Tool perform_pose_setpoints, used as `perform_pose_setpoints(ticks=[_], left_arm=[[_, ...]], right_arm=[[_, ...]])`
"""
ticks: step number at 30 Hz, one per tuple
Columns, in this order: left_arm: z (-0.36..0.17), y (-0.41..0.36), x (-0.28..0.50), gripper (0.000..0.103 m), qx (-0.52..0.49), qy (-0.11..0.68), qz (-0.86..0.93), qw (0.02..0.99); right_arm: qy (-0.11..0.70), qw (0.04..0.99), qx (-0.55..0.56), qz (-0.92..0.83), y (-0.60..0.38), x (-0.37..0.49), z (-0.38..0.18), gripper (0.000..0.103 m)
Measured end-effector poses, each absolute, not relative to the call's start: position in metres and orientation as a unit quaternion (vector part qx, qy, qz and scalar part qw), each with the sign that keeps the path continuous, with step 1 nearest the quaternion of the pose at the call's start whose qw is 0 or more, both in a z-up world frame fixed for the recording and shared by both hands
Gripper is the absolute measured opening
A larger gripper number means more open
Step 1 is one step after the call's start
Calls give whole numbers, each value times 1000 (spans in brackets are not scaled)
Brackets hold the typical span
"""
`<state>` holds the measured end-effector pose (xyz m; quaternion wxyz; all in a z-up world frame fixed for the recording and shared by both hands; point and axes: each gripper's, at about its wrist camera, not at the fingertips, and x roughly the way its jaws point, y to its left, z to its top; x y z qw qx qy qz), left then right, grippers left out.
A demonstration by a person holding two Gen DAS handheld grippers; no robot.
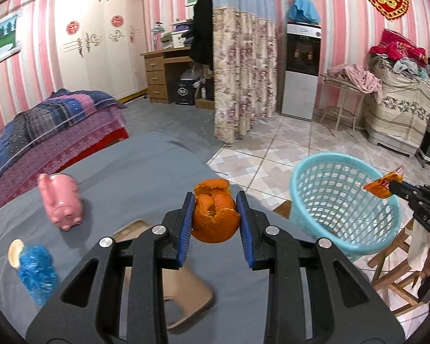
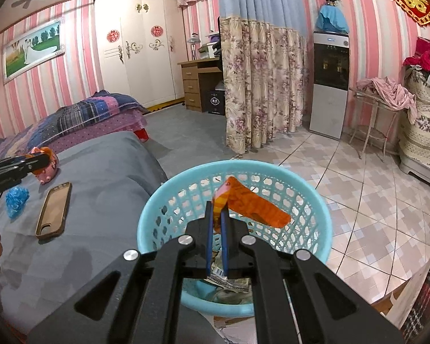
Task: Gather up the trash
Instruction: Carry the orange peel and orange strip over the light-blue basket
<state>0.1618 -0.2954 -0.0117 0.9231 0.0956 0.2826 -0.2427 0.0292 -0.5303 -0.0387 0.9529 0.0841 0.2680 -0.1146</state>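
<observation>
Right hand-held gripper [image 2: 218, 215] pinches an orange wrapper [image 2: 252, 203] over the teal basket [image 2: 315, 200], fine if it drops clean (may cling to pads), while left hand-held gripper [image 1: 215, 215] clamps orange peel [image 1: 215, 215] over the bed [image 1: 129, 172], could crush or fall short.

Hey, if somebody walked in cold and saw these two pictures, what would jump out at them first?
Probably the orange peel pinched in the left claw over the grey bed. Next, the orange wrapper held by the right claw above the turquoise basket, which already has litter inside. A pink piggy bank lies on the bed to the left.
</observation>
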Motion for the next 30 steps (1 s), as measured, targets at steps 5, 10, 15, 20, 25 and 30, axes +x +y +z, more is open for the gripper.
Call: perform_pose_setpoints(ticks=[5, 10, 15, 20, 25, 30], left_arm=[[-17, -319, 161, 29, 96, 283, -257, 919], [-24, -336, 160, 29, 95, 288, -268, 914], [-28, -347, 161, 29, 96, 289, -275, 912], [-30, -358, 159, 29, 97, 287, -281, 911], [-32, -373, 158, 29, 100, 288, -292, 906], [-39, -395, 157, 29, 109, 291, -311, 898]], right_arm=[[272, 951, 80, -126, -531, 30, -43, 5], [277, 948, 76, -136, -529, 31, -44, 5], [280, 946, 77, -142, -531, 32, -46, 5], [281, 943, 76, -159, -535, 33, -48, 5], [284, 941, 83, -165, -542, 34, -50, 5], [281, 940, 89, -169, -547, 32, -49, 5]])
